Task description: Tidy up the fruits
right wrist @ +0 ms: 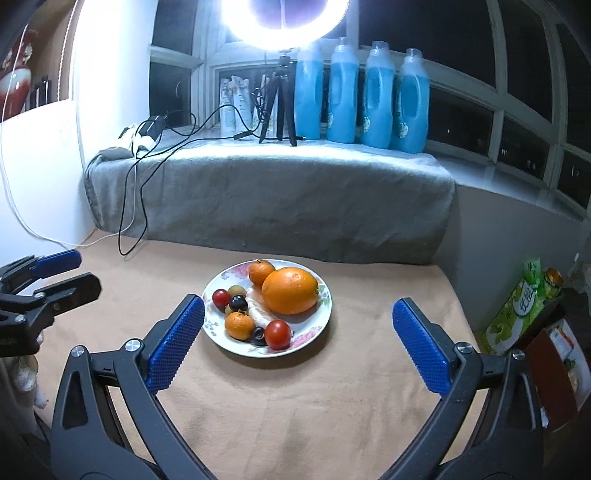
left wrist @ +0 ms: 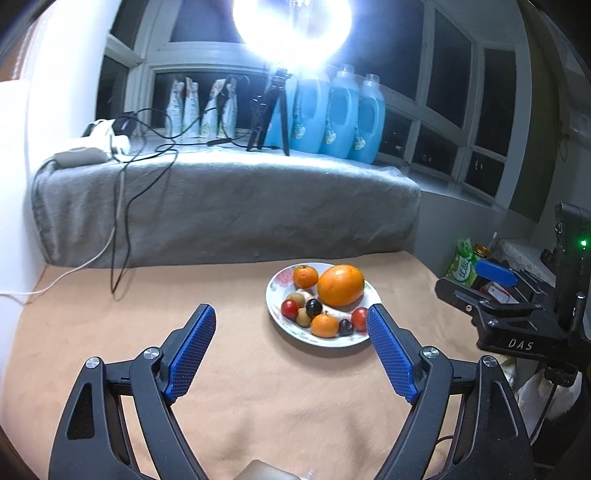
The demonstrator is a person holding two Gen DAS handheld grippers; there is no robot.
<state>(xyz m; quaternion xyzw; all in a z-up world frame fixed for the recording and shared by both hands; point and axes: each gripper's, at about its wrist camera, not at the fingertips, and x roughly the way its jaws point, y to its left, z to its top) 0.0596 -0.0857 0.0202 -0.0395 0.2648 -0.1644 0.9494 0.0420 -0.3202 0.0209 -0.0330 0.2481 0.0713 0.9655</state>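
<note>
My left tongs (left wrist: 291, 317) and right tongs (right wrist: 297, 314) both spread wide and empty, fruit plate (right wrist: 317, 321) on the tan-clothed worktop (right wrist: 295, 406), grey-blanketed sill (right wrist: 273, 192) behind, ring light (right wrist: 288, 22), blue bottles (right wrist: 376, 96), dark windows (right wrist: 517, 44).

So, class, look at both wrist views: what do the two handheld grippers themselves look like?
Both match: the left gripper and the right gripper each have black angular arms with triangular cut-outs, silver round bolt heads at the pivots, and two fingers faced with blue pads in a fine dotted texture. Seen from the left wrist view, the right gripper's body carries white "DAS" lettering and a green indicator light.
</note>
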